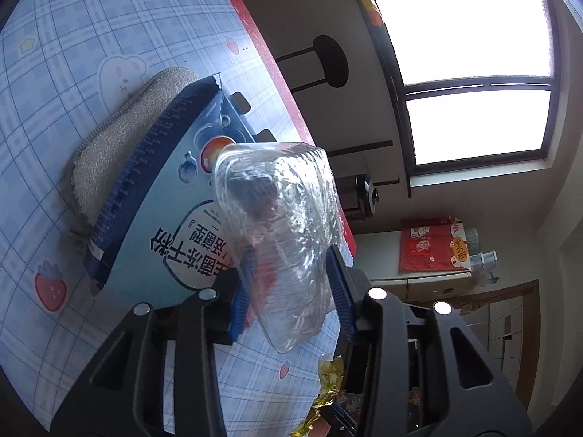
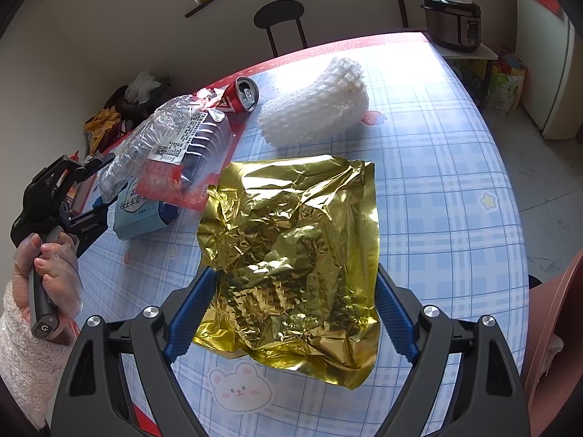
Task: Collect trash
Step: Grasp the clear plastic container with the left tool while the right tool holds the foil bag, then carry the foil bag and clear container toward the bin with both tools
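So on my left gripper (image 1: 289, 287) the blue pads are clamped on a crumpled clear plastic bottle (image 1: 280, 225), lifted off the blue plaid tablecloth (image 1: 54, 116). Under it I see a light blue snack pouch (image 1: 164, 189) lying partly over a beige cloth pad (image 1: 120, 138). My right gripper (image 2: 291, 313) is spread wide around a gold foil bag (image 2: 291, 233) that lies flat on the table; can't tell if the pads are touching it. Past that there's a white foam net sleeve (image 2: 317, 105), a tipped red soda can (image 2: 240, 96) and a clear plastic tray wrapper (image 2: 175, 138) near the far-left edge.
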Demonstrator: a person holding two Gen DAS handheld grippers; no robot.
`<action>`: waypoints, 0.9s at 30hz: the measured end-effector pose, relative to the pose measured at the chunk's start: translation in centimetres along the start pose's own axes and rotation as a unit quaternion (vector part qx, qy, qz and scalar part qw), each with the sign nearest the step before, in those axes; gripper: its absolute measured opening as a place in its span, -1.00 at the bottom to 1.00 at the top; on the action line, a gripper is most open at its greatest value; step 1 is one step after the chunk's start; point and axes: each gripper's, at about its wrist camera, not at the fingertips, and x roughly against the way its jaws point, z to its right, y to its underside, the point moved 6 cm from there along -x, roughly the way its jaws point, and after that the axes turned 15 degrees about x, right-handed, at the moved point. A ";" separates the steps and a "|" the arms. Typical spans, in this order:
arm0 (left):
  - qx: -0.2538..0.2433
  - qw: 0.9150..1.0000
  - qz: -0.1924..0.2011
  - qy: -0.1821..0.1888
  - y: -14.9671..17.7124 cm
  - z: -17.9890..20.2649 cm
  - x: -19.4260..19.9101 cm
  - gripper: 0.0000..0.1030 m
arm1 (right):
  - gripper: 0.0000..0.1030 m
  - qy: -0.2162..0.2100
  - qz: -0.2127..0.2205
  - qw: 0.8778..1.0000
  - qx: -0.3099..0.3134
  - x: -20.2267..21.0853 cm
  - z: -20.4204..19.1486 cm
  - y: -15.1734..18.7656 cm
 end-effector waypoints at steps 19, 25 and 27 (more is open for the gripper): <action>-0.095 0.992 0.017 0.086 2.7 4.7 11.1 -0.62 | 0.61 -0.020 0.034 0.999 -0.005 2.5 -0.5 0.8; -0.120 0.989 0.024 0.088 4.1 6.1 13.5 -0.64 | 0.61 -0.020 0.052 0.998 -0.012 4.7 -0.3 1.6; -0.128 0.987 0.026 0.088 4.5 6.6 14.4 -0.65 | 0.61 -0.018 0.057 0.998 -0.016 5.4 -0.3 2.0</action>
